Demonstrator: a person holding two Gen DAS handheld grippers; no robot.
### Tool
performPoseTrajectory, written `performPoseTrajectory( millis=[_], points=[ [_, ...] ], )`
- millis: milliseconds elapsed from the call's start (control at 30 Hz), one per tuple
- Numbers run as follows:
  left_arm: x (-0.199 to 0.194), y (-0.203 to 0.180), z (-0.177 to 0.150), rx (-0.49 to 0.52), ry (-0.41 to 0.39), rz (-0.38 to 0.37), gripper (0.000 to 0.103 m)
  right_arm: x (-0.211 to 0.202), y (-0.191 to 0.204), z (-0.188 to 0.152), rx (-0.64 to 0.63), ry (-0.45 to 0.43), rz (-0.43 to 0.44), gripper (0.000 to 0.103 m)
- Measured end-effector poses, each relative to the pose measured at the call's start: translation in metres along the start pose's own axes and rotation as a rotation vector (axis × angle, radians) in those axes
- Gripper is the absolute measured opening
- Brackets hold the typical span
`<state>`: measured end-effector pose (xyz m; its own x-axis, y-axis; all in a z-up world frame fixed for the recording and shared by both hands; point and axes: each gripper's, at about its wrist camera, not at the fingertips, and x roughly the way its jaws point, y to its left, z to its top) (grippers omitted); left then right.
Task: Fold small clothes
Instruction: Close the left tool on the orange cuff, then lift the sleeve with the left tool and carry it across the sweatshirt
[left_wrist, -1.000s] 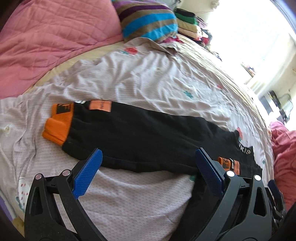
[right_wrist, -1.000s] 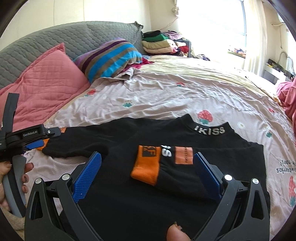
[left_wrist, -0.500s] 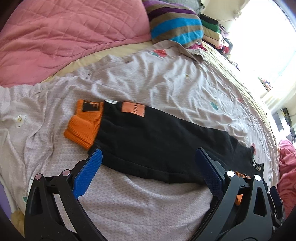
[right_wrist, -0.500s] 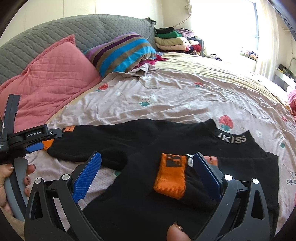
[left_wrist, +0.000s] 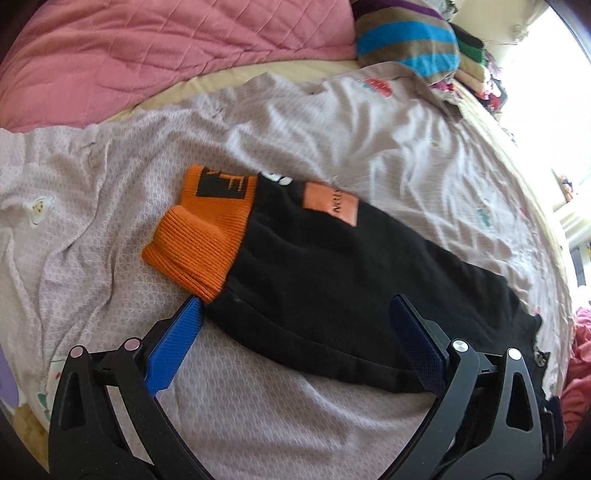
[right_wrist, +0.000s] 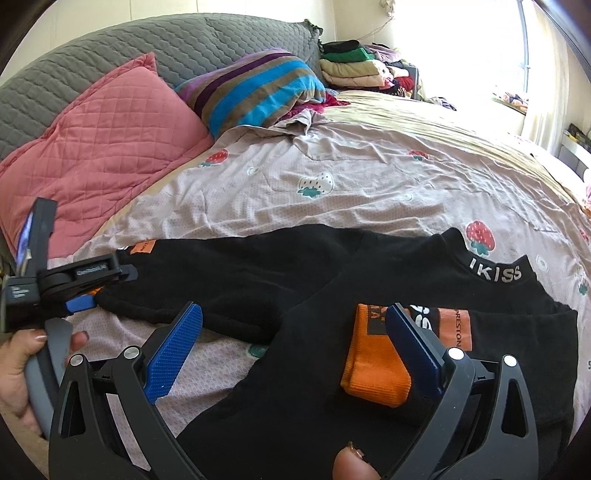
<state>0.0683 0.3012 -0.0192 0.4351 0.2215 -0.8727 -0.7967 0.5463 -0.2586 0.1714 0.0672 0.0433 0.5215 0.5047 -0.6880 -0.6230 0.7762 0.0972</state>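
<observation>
Orange cuff (left_wrist: 201, 245) of the black top's (right_wrist: 388, 295) outstretched sleeve (left_wrist: 332, 291), lying near the bed's (left_wrist: 332, 122) pillow edge, is looming closer as I'm bringing my left gripper (left_wrist: 295, 341) in, jaws spread, while my right gripper (right_wrist: 291, 349) is hovering, jaws spread, over the folded sleeve.

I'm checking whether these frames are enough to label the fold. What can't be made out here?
- Sweater hem: right wrist view, cut off by the bottom edge and right gripper.
- Patch lettering: left wrist view, blurred.
- Folded sleeve's cuff: right wrist view, partly behind the gripper finger.
- Left gripper: contact with the sleeve unclear.
</observation>
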Motion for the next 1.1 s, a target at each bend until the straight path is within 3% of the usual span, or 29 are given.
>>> performPoseTrajectory(
  millis=[67, 167, 333, 400, 433, 467, 567, 633, 1100],
  points=[
    [0.01, 0.0, 0.0, -0.005, 0.014, 0.027, 0.094, -0.001, -0.002, -0.002, 0.007, 0.0, -0.001, 0.099],
    [0.016, -0.002, 0.003, -0.017, -0.032, 0.044, 0.094, -0.001, -0.007, -0.003, 0.019, 0.001, -0.005, 0.099],
    [0.017, 0.002, 0.008, -0.057, -0.094, -0.018, 0.094, -0.006, -0.015, -0.006, 0.047, -0.005, -0.005, 0.099],
    [0.018, 0.001, 0.014, -0.058, -0.117, -0.035, 0.089, -0.008, -0.018, -0.007, 0.057, -0.007, -0.004, 0.099],
    [0.019, 0.0, 0.018, -0.045, -0.129, -0.034, 0.077, -0.009, -0.019, -0.008, 0.06, -0.007, -0.003, 0.099],
    [0.02, 0.0, 0.021, -0.038, -0.137, -0.029, 0.058, -0.009, -0.019, -0.008, 0.06, -0.007, -0.003, 0.099],
    [0.025, 0.016, 0.033, -0.08, -0.145, -0.063, 0.023, -0.011, -0.019, -0.01, 0.055, -0.011, -0.007, 0.099],
    [0.024, 0.024, 0.036, -0.114, -0.143, -0.097, 0.013, -0.014, -0.02, -0.012, 0.055, -0.017, -0.009, 0.099],
    [-0.027, 0.002, 0.038, -0.044, -0.231, -0.299, 0.009, -0.037, -0.031, -0.022, 0.132, -0.057, -0.017, 0.099]
  ],
)
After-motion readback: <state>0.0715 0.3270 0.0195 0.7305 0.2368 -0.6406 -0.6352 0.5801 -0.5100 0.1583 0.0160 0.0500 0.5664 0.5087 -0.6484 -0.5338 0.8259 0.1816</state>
